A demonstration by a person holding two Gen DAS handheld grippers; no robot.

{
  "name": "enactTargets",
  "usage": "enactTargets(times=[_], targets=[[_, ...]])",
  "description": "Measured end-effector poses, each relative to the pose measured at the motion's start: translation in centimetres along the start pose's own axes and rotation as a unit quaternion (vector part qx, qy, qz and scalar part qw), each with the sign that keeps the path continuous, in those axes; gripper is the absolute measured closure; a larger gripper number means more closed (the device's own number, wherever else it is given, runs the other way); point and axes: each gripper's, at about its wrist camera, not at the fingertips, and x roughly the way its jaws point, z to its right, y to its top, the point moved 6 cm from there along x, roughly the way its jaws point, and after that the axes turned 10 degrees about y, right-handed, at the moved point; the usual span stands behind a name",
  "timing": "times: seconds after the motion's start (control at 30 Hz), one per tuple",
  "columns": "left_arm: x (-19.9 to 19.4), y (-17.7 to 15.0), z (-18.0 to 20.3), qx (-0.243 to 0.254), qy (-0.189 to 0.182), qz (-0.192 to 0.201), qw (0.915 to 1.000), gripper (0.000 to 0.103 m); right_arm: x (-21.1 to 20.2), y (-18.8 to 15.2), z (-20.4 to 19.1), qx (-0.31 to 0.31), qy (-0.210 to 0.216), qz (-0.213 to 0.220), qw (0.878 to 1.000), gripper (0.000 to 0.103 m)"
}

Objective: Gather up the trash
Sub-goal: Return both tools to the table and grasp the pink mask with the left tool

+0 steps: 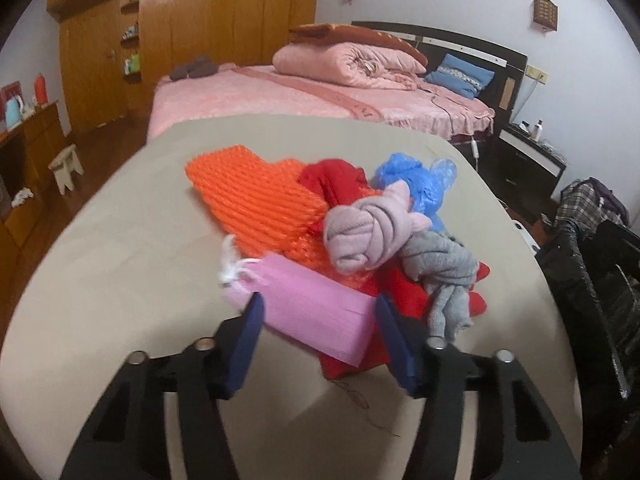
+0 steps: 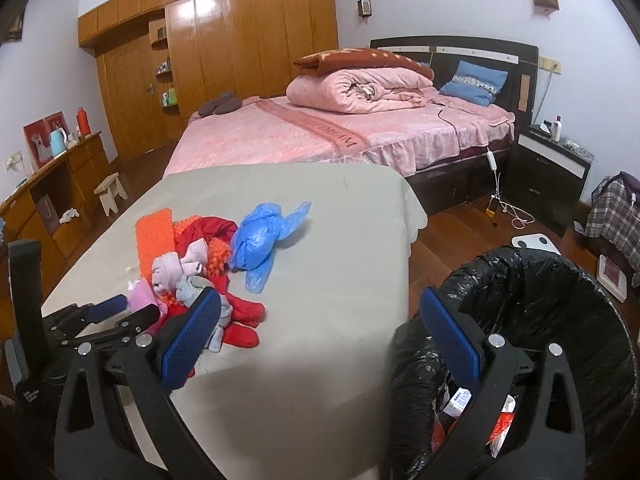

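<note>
A pile lies on the beige-covered table (image 1: 120,240): an orange foam net (image 1: 256,204), a pink pleated mask (image 1: 316,316), red cloth (image 1: 340,184), a knotted pink sock (image 1: 368,236), a grey sock (image 1: 444,268) and a blue plastic bag (image 1: 416,180). My left gripper (image 1: 318,312) is open, with one finger on each side of the pink mask. My right gripper (image 2: 320,312) is open and empty, above the table's near edge beside the black-lined trash bin (image 2: 540,280). The blue bag (image 2: 260,240) and the pile also show in the right wrist view, as does the left gripper (image 2: 120,308).
The bin holds some trash (image 2: 480,420). Behind the table stands a bed with pink bedding (image 2: 320,136), a wooden wardrobe (image 2: 220,40), a dark nightstand (image 2: 552,168) and a low wooden cabinet (image 2: 60,192) at left. A small stool (image 2: 112,192) stands on the floor.
</note>
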Motion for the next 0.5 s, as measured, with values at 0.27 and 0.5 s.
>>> enactTargets(times=[0.27,0.5], targets=[[-0.6,-0.1,0.2,-0.003,-0.030,-0.001,0.9996,0.094,0.5,-0.1,-0.6,-0.007,0.007,-0.003,1.000,0.006],[-2.1,0.4,-1.2,-0.009,-0.019,0.016,0.9997,0.096,0.9,-0.1,-1.3,-0.008,0.016,-0.005,1.000,0.006]])
